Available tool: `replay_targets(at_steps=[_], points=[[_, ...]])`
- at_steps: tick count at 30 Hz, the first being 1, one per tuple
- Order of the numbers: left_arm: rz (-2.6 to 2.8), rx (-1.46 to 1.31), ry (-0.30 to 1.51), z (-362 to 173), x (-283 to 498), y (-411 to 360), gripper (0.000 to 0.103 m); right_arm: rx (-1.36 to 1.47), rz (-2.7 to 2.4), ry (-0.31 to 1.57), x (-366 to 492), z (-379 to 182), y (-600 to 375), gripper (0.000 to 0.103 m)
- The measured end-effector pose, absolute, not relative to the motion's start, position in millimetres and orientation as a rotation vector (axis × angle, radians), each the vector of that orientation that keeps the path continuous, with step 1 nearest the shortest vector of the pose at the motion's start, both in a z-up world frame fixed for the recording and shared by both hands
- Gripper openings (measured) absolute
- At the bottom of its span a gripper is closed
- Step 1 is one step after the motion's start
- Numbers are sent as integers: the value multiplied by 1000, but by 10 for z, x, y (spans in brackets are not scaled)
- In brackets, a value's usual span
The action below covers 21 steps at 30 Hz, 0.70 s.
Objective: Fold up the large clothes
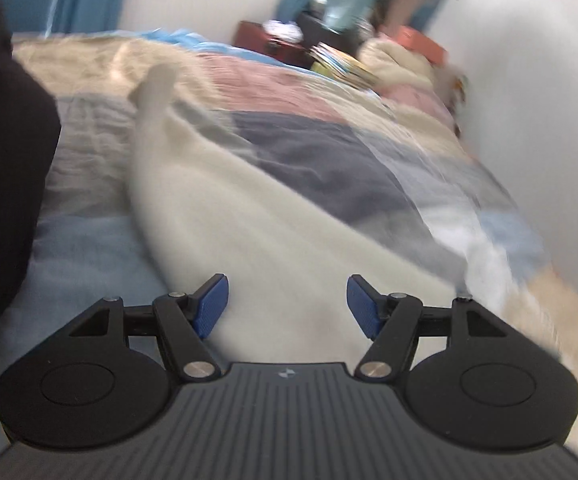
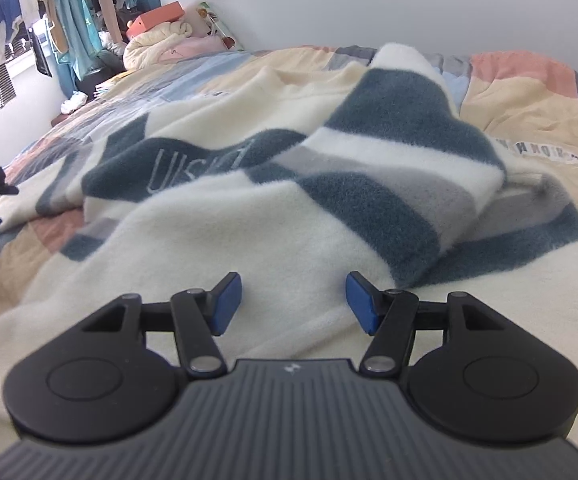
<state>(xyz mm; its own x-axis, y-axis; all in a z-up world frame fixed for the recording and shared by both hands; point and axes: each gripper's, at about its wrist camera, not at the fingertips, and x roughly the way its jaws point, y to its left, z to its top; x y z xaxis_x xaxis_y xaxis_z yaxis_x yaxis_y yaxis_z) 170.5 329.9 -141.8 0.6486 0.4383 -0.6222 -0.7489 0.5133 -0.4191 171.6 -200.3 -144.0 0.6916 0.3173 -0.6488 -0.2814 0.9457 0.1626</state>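
My right claw hangs released over the fleece spread on the quilt, nothing between its pads. Only this view shows the fleece's navy stripes and lettering. My left claw, also released and empty, sees just blurred cream fleece and a dark shape.

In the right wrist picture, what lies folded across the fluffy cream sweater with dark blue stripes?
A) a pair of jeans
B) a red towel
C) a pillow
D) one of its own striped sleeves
D: a striped sleeve of the fluffy cream sweater with dark blue stripes lies slanted across its body.
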Motion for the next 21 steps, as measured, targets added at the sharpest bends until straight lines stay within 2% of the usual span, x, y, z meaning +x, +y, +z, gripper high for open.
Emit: replay_targets(at_steps=[4,9,16,21], points=[[816,-771,421,-1415,1648,3333,70,40,318,715,1857,-1478,-1996,61],[809,-690,453,-1353,1532,3227,71,45,299,715,1982,-1515,-1942,63],[800,-801,464,-1458,1187,3270,71,51,287,709,2050,-1527,-1899,63],[803,-767,449,-1482,1302,3368,71,46,281,709,2050,-1520,-1895,64]])
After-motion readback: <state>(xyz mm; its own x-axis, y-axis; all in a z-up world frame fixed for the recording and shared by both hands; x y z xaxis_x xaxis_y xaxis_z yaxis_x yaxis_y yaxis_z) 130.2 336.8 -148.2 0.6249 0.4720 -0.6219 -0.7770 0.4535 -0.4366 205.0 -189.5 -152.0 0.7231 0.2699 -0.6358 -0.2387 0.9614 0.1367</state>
